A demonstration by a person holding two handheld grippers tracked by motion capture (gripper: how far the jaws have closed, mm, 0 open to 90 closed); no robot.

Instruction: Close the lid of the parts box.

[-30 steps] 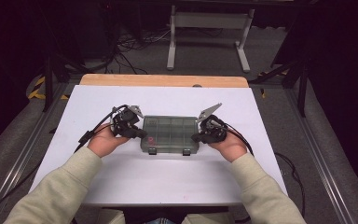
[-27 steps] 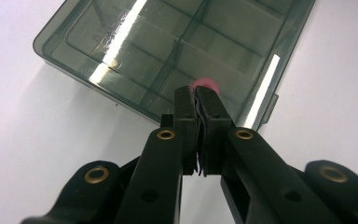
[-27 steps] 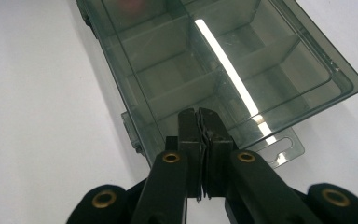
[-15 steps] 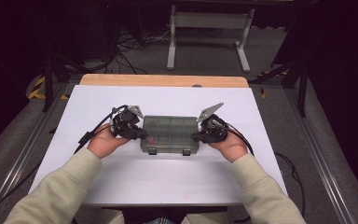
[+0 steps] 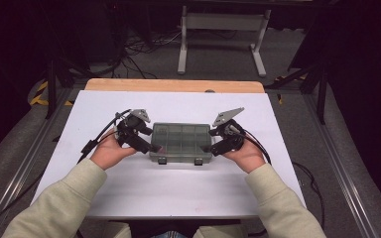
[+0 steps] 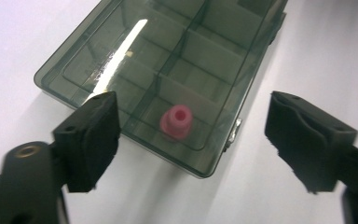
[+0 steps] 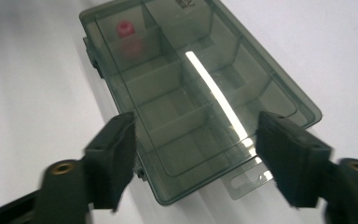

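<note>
Smoky translucent plastic compartment box (image 5: 181, 143), pink rubbery plug (image 6: 177, 121) inside; both grippers' fingers just opened, released.

In the left gripper view, the far end of the compartment box (image 6: 168, 79) runs off the top edge, and both black jaws are cut by the bottom edge and smeared with blur. The pink piece (image 6: 177, 122) sits behind the smoky lid, so what it is cannot be told. In the right gripper view, that piece (image 7: 125, 29) is small and hazy, and the dark print near the box's far end (image 7: 185, 4) is clipped and unreadable. From the high view, the person's hands cover much of each gripper body, and the box's contents are too small to make out.
</note>
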